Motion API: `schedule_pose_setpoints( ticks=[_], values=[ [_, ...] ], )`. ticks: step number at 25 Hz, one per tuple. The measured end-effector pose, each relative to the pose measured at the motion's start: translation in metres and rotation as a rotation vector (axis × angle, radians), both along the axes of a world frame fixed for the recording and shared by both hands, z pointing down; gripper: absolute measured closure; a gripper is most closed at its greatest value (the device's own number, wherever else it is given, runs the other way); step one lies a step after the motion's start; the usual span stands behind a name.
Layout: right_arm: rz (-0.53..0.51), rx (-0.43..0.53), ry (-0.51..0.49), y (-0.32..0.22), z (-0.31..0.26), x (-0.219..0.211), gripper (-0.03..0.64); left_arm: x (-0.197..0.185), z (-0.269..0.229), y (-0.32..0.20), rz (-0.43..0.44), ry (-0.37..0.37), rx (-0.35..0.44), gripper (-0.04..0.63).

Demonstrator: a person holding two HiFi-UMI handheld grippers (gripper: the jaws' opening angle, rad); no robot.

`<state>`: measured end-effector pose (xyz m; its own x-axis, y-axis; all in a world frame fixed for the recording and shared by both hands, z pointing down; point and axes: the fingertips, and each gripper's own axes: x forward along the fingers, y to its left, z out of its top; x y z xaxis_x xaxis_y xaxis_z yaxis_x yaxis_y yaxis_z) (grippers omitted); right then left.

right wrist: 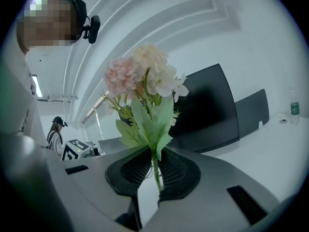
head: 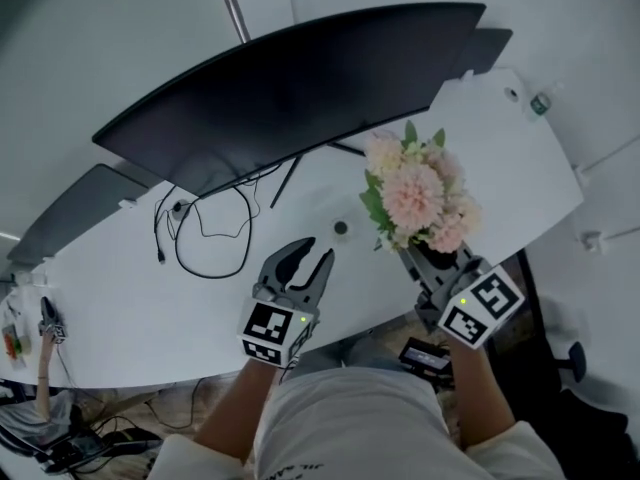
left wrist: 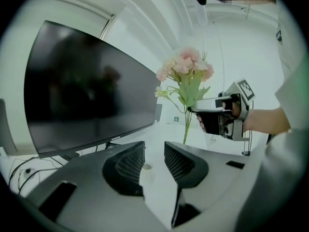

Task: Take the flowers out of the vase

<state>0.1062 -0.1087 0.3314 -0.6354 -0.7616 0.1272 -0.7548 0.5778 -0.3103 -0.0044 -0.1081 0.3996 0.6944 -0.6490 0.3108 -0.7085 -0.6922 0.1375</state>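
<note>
A person at a white desk (head: pixel 150 298) lifts a bunch of pale pink artificial flowers (head: pixel 415 196) with the right gripper (head: pixel 425 258), at the right of centre in the head view. The right gripper view shows the jaws pressed onto the thin green stems just under the leaves, with the blooms standing upright above them.

The left gripper (head: pixel 316 250) hovers over the desk at lower centre. Its jaws are partly spread and pinch nothing; only bare desk shows in the gap between them.

A wide curved monitor (head: pixel 300 88) fills the upper half of the head view, with loose black cables (head: pixel 205 233) looping on the desk below it at the left.

No vase can be picked out with certainty. A small round object (head: pixel 341 228) sits on the desk between the two grippers, just left of the bunch, but it is too small to tell whether it is the mouth of the vase. In the left gripper view the stems run down toward the desk edge and their lower ends are hidden.

The step in hand appears to be the lift-out itself, with the bunch carried up and toward the person.

The next move probably calls for raising the stems fully clear, carrying them to open desk and laying them down before the right jaws part. The free left gripper could steady the vase if it tips.
</note>
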Motion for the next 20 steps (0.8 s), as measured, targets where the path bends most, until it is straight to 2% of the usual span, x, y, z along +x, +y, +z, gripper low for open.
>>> schedule_pose_setpoints(
  ticks=[3, 7, 20],
  values=[
    [0.004, -0.009, -0.006, 0.002, -0.001, 0.000, 0.555, -0.005, -0.017, -0.001, -0.031, 0.005, 0.019, 0.525],
    [-0.004, -0.016, -0.006, 0.005, -0.002, -0.002, 0.555, -0.008, -0.029, 0.001, -0.060, -0.025, 0.025, 0.592],
    [-0.033, -0.030, 0.010, 0.010, -0.007, -0.005, 0.557, 0.005, -0.045, 0.016, -0.050, -0.026, 0.013, 0.592]
  ],
)
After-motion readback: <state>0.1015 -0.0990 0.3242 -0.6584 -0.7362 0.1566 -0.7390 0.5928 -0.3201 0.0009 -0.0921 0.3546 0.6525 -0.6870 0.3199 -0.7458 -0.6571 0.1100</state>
